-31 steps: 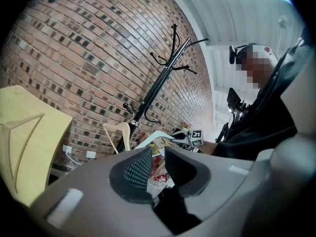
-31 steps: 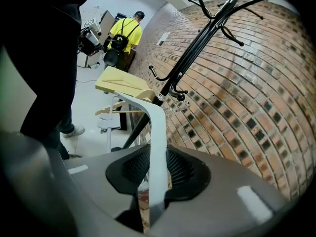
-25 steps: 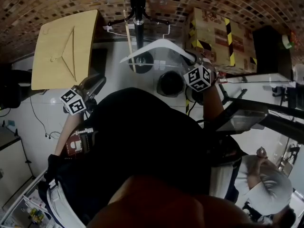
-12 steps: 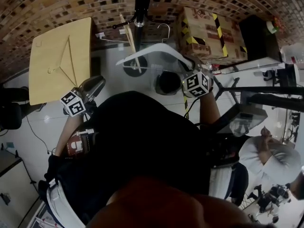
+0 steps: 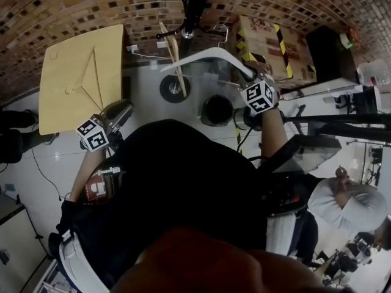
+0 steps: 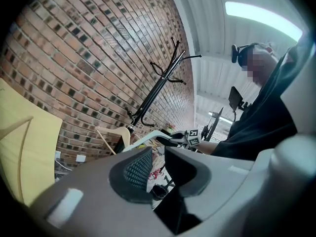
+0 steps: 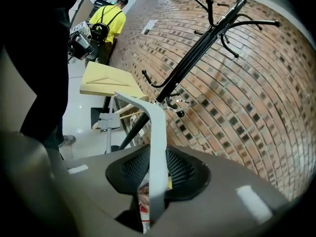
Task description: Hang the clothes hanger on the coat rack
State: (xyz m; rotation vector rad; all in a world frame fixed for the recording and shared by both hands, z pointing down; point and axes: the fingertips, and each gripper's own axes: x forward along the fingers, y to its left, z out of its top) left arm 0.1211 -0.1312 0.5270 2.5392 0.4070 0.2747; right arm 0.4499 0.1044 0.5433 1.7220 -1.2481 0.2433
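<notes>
Clothes hanger [image 7: 157,132], white plastic, is clamped by one arm between the ribbed pads of the right gripper [image 7: 158,174], whose jaws press on it from both sides. From the jaws the arm rises to the hanger's bend, where its metal hook sits close to the lower pegs of the black coat rack [image 7: 197,53]; whether the hook touches a peg cannot be told. In the head view the hanger reaches leftward from the right gripper, in the air in front of the rack's pole. A wooden hanger [image 5: 174,57] hangs on the rack just beside it. The left gripper [image 6: 158,163] has its jaws slightly apart with nothing between them, and it sits well to the left, beside a yellow board [image 5: 79,72]. Behind the rack runs a brick wall [image 7: 256,98], with a taped cardboard box [image 5: 269,38] at its foot
</notes>
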